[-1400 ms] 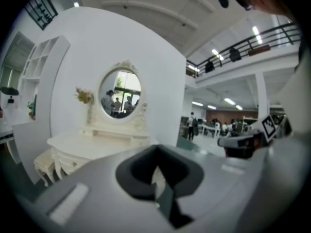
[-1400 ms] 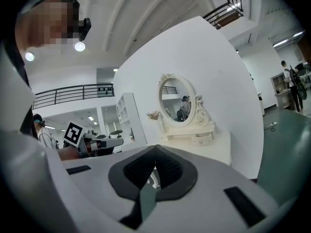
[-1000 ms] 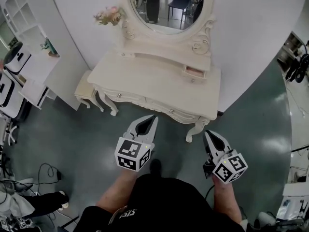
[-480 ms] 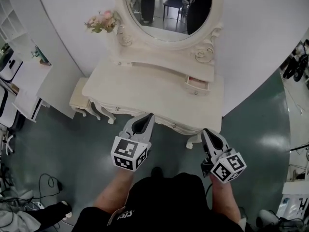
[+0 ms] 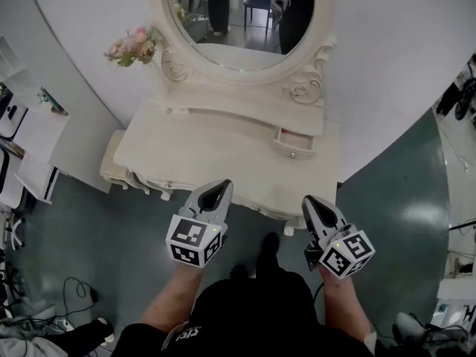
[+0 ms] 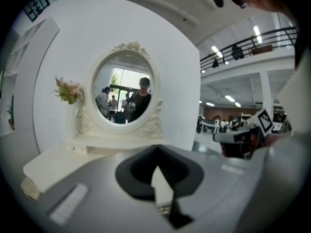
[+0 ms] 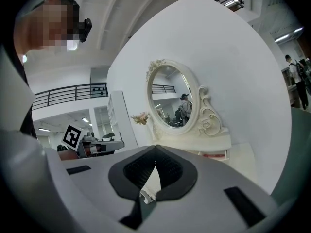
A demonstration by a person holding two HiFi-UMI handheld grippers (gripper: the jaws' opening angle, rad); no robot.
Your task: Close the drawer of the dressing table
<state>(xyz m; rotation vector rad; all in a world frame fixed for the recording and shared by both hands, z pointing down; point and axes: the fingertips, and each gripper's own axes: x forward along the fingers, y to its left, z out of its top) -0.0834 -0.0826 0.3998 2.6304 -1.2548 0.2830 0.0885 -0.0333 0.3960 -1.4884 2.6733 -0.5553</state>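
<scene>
The cream dressing table (image 5: 216, 158) stands against a white wall under its oval mirror (image 5: 242, 13). A small drawer (image 5: 292, 143) on the right of the raised back shelf is pulled out, showing a pink inside; it also shows in the right gripper view as the drawer (image 7: 214, 155). My left gripper (image 5: 222, 184) is shut and empty at the table's front edge, left of centre. My right gripper (image 5: 307, 200) is shut and empty near the front right corner, well short of the drawer. Both point at the mirror. In their own views the left gripper (image 6: 156, 148) and right gripper (image 7: 156, 147) hold nothing.
A pink flower bunch (image 5: 132, 47) stands at the table's back left. A cream stool (image 5: 111, 166) sits by the table's left end. White shelves (image 5: 30, 136) line the left side. Cables (image 5: 74, 288) lie on the green floor. My feet are just below the table front.
Both grippers and my body have moved forward to the table's front edge, and the table fills more of the head view. Both pairs of jaws stay shut.
</scene>
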